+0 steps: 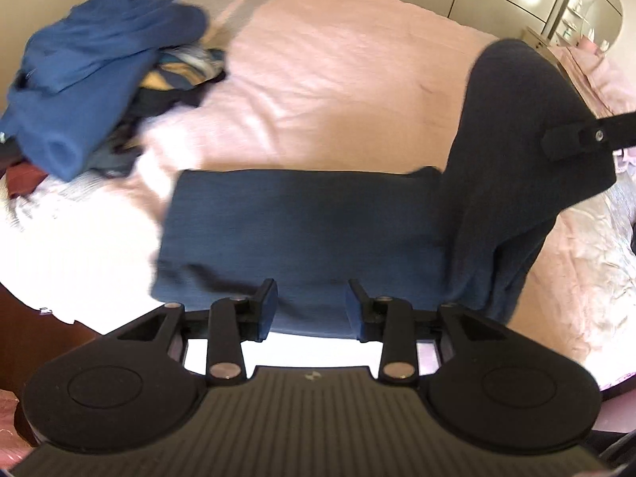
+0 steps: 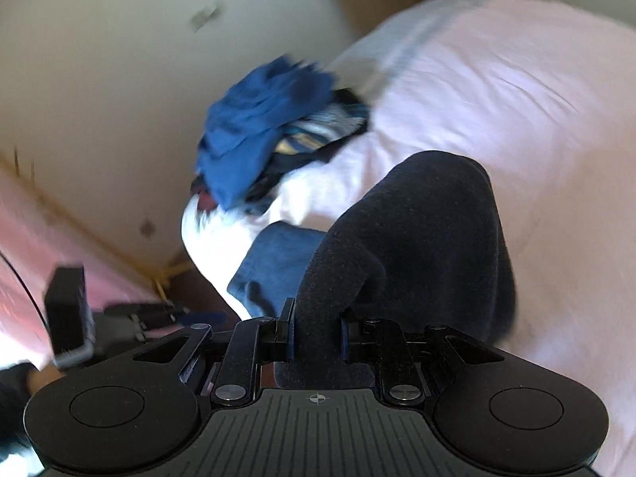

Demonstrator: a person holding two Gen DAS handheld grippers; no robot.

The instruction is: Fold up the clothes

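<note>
1. Folded cloth [image 1: 298,230]: dark denim blue, plain.
2. Lifted garment [image 1: 512,151]: near-black navy, plain.
3. Top of clothes pile [image 1: 91,79]: bright blue; beneath it a blue, yellow and white pattern.
4. Bed sheet [image 1: 338,79]: pale pink.
5. Tongs: black.

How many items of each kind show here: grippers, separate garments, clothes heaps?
Grippers: 2, left gripper, right gripper
Separate garments: 2, folded blue garment, dark garment
Heaps: 1, clothes pile
Total: 5

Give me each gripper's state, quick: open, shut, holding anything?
Left gripper: open, nothing pinched; the folded blue garment lies beyond it.
Right gripper: shut on the dark garment, lifted off the bed.
</note>
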